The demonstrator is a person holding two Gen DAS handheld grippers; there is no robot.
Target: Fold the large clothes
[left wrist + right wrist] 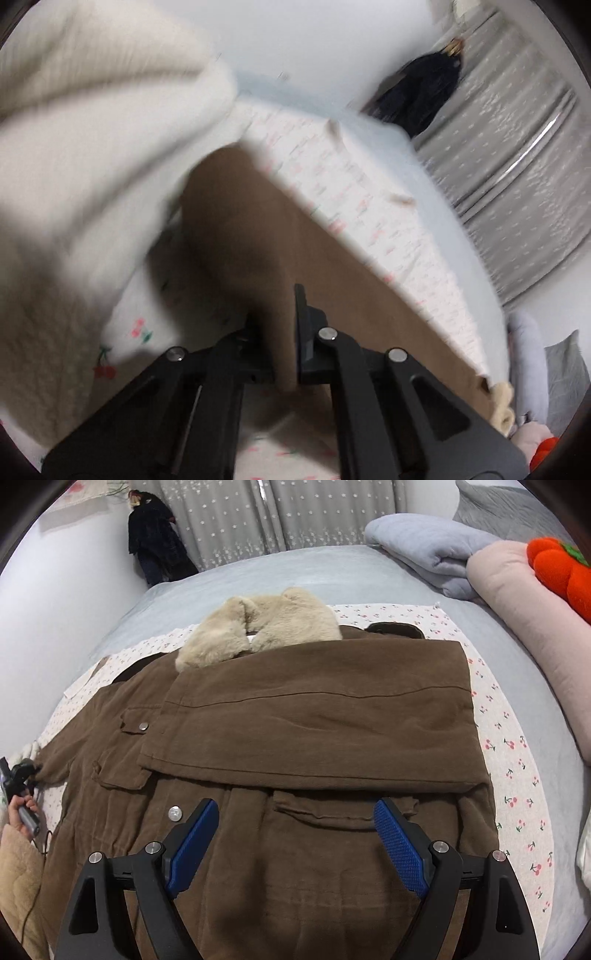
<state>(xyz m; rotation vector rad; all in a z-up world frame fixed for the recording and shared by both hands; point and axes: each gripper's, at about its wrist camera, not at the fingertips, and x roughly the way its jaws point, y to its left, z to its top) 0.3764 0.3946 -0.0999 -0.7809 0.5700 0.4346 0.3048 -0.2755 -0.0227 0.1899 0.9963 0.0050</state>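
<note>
The left gripper (291, 332) is pinched on an edge of the brown coat (303, 716), probably the end of its left sleeve; brown cloth runs up between the fingers, and the person's cream sleeve (92, 147) blurs beside them (this view is smeared, so detail is poor). The coat itself lies flat on the cherry-print sheet (517, 760), its right side already folded across the chest and its fur collar (258, 624) beyond that fold. The right gripper (295, 834) hovers with fingers spread wide over the lower front, holding nothing. To fold well, I judge the left should carry the sleeve straight across onto the body, keeping the cloth taut, while the right presses ahead of its fingertips to stop the coat sliding.
</note>
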